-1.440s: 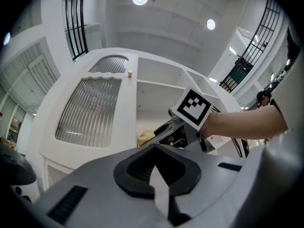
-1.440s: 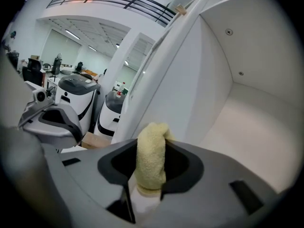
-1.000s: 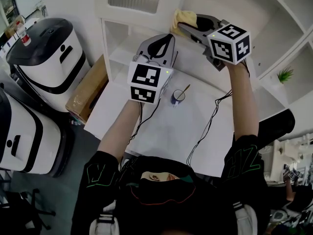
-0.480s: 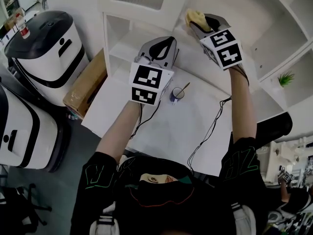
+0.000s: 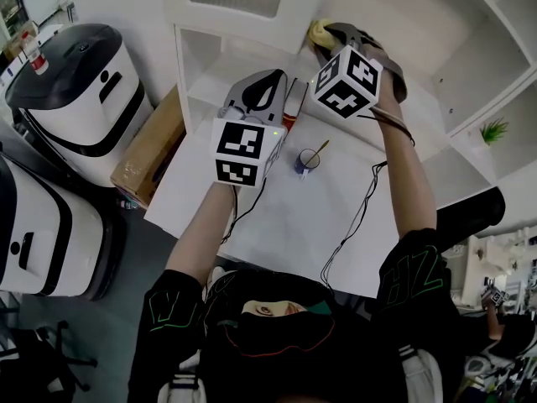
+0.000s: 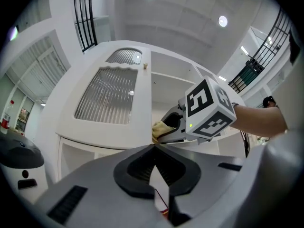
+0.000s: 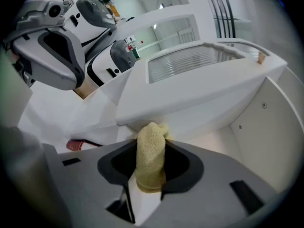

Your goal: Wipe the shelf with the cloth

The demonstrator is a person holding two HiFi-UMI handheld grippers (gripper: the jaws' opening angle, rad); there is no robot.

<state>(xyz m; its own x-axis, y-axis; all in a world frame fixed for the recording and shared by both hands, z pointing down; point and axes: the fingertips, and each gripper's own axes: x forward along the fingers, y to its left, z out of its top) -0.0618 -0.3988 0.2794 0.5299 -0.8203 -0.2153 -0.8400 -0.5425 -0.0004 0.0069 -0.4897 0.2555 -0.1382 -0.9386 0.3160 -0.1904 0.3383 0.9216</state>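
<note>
The right gripper (image 5: 329, 34) is clenched on the cloth (image 5: 317, 32). In the right gripper view the yellow cloth (image 7: 151, 160) stands upright between the two jaws of the right gripper (image 7: 151, 148), pinched from both sides, with a bunched end sticking out past the tips. That free end sits against the white shelf (image 5: 243, 65), inside an open compartment just under the cupboard part of the shelf with the ribbed panel (image 7: 190, 61). From the left gripper view, the cloth (image 6: 161, 128) shows at the lower right corner of that ribbed panel (image 6: 109, 96), at the mouth of the compartment.

The left gripper (image 5: 270, 81) is held up in front of the shelf, lower than the right gripper and apart from it. In its own view, the left gripper (image 6: 153, 151) has its jaw tips closed together and nothing is gripped between them; only a narrow slit behind the tips shows the background.

A white table (image 5: 277, 217) stands in front of the shelf, and on it is a small cup (image 5: 307, 159) with a thin stick leaning in it. A cardboard box (image 5: 151, 154) lies to the left of the shelf. A small green plant (image 5: 489, 129) sits in a compartment on the right side of the shelf.
</note>
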